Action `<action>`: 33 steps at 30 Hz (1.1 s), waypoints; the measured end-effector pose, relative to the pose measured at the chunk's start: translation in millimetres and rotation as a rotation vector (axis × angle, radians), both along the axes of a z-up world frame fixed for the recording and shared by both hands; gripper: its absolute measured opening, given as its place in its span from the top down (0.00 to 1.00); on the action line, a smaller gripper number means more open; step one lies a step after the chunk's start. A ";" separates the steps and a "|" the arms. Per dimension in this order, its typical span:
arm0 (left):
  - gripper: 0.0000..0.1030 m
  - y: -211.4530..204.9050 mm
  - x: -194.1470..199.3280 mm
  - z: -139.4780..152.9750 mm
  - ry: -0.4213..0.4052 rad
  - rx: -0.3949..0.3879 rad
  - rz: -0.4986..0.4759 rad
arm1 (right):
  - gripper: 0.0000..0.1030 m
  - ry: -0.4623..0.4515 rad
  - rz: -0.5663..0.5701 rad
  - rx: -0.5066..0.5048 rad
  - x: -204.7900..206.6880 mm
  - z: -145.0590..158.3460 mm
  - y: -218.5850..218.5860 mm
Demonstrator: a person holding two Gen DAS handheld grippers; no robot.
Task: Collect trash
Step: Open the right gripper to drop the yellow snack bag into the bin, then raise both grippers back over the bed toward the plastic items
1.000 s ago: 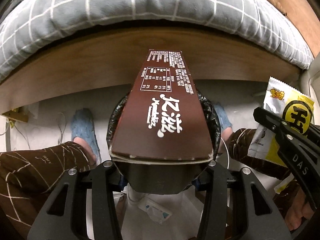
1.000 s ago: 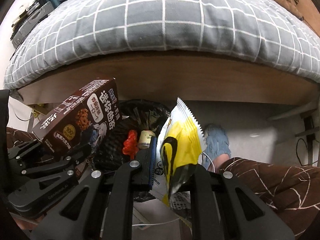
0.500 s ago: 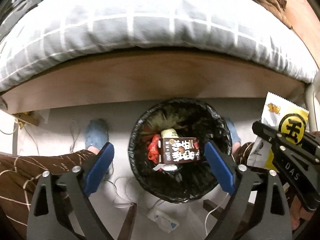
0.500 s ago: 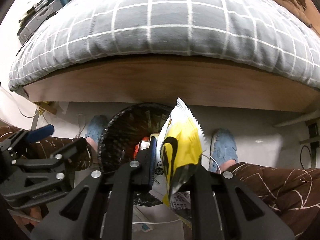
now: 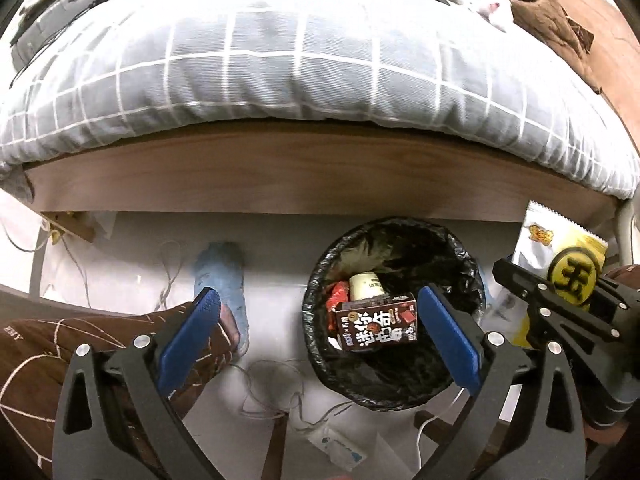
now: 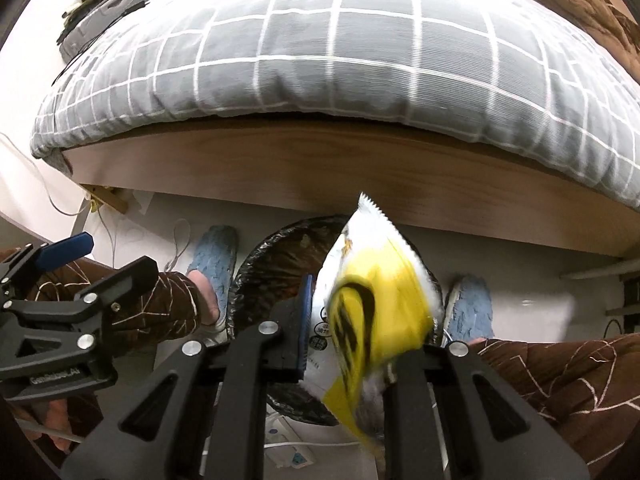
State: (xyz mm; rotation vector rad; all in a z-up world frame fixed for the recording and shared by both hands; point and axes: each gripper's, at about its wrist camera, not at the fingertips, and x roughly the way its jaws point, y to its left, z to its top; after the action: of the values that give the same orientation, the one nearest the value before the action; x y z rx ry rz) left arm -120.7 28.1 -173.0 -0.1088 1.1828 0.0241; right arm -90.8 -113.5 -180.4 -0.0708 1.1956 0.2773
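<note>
In the left wrist view the left gripper (image 5: pixel 316 320) has just been opening and now stands spread wide, its blue-padded fingers (image 5: pixel 448 340) far apart at the lower centre of the frame with nothing between them. Beyond and below the right-hand finger sits the round bin lined with a black plastic bag (image 5: pixel 394 308) at centre right, and inside it the dark brown cardboard snack box with white lettering (image 5: pixel 378 326) lies flat, on top of a red wrapper (image 5: pixel 336 300) and a small cream-coloured cup (image 5: pixel 366 286). The box is apart from both pads, lower down in the bin. In the right wrist view the right gripper (image 6: pixel 348 328) is clenched on a yellow and white crinkled snack packet with a serrated top edge (image 6: pixel 376 300), which stands up from the jaws at the centre of the frame, in front of the bin's rim (image 6: pixel 276 248). The same packet shows at the right edge of the left wrist view. A grey checked quilt (image 5: pixel 300 52) on a wooden bed frame (image 5: pixel 280 172) fills the upper half.
</note>
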 end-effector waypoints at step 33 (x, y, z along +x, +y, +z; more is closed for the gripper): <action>0.06 6.0 -2.6 45.0 -0.108 0.010 0.015 | 0.07 -0.179 -0.071 -0.061 -7.3 46.7 -22.2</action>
State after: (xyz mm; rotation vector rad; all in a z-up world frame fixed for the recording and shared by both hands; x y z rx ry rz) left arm -123.3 34.0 -128.0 -0.1090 1.0741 0.0370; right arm -98.1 -135.7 -133.6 -0.1037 1.0262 0.1682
